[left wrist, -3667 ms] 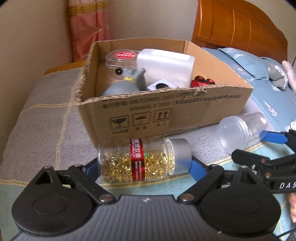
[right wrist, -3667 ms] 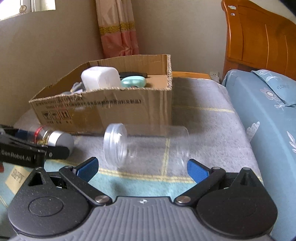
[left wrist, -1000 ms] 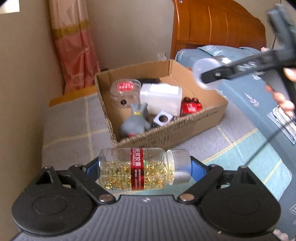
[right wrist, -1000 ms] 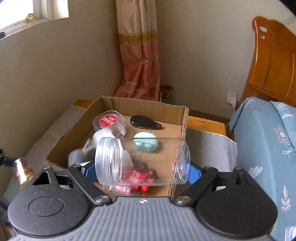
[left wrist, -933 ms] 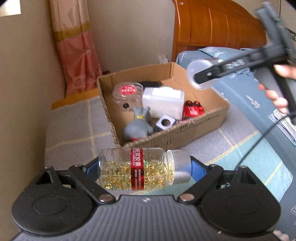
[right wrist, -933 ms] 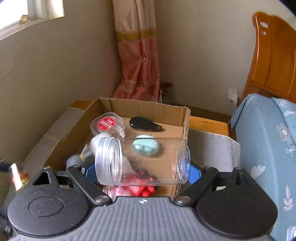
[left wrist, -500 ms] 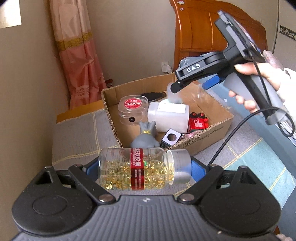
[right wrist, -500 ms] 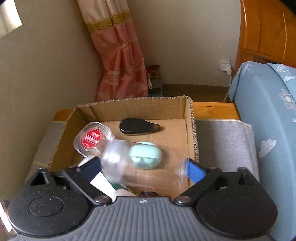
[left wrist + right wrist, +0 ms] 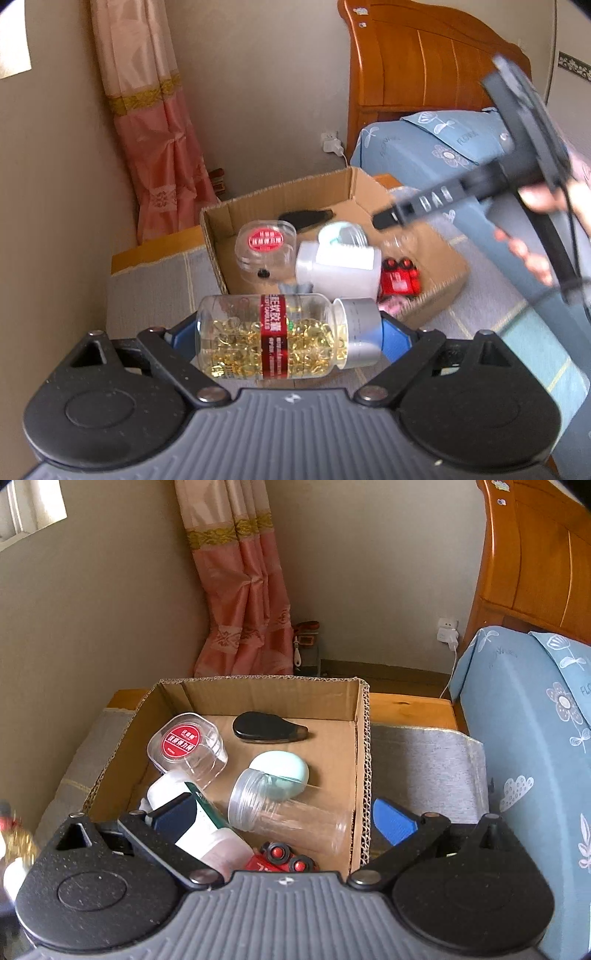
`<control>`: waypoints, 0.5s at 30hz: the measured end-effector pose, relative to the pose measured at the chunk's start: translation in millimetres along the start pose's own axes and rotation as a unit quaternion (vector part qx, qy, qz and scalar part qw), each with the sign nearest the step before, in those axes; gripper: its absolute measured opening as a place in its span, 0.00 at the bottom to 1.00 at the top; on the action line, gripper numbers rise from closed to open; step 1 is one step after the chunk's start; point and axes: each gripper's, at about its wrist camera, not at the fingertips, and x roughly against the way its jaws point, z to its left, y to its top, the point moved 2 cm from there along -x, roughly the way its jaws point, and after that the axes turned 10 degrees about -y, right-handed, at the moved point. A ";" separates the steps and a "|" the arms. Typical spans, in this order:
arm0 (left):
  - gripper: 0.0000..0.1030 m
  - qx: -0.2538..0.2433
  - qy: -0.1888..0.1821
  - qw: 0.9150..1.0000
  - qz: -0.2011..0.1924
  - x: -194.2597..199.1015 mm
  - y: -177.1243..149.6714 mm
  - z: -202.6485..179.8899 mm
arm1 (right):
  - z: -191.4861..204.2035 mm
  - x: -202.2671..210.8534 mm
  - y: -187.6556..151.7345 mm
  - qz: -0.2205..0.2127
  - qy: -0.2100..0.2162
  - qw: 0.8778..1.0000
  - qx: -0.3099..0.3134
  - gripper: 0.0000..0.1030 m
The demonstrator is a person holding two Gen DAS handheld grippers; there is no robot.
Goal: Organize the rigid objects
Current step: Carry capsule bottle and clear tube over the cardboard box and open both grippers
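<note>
One capsule bottle (image 9: 280, 338) clamped in left claw (image 9: 290, 334).

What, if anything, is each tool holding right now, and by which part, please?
The left tool clamps the capsule bottle end to end, base and silver cap. The right tool holds nothing; the clear jar lies loose in the cardboard box.

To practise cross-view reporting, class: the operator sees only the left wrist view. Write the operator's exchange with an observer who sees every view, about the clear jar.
Operator: Has the right gripper let go of the clear jar?
Observer: Yes. The right gripper has just been opening its jaws, and they stand clear of the clear jar.
Operator: How does the jar lie?
Observer: On its side inside the cardboard box, with its mouth toward the mint-green case.
</note>
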 end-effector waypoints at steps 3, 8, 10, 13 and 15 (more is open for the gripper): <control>0.90 -0.003 0.003 1.000 0.001 -12.4 17.3 2.7 | -1.4 2.3 -2.3 -0.001 0.003 1.000 0.006 1.00; 0.90 -0.003 0.010 1.000 0.007 -38.5 43.9 5.6 | -3.3 4.7 -6.2 -0.003 0.001 1.000 0.027 1.00; 0.90 0.004 0.008 1.000 0.012 -50.4 54.3 8.9 | -4.3 3.5 -9.5 -0.001 0.003 0.999 0.036 1.00; 0.90 0.011 0.008 1.000 0.024 -68.7 64.4 11.3 | -5.4 -0.6 -14.8 0.004 0.006 0.999 0.044 1.00; 0.90 0.014 0.009 0.999 0.031 -81.0 70.8 12.7 | -6.0 -3.3 -17.2 0.008 0.012 0.999 0.048 1.00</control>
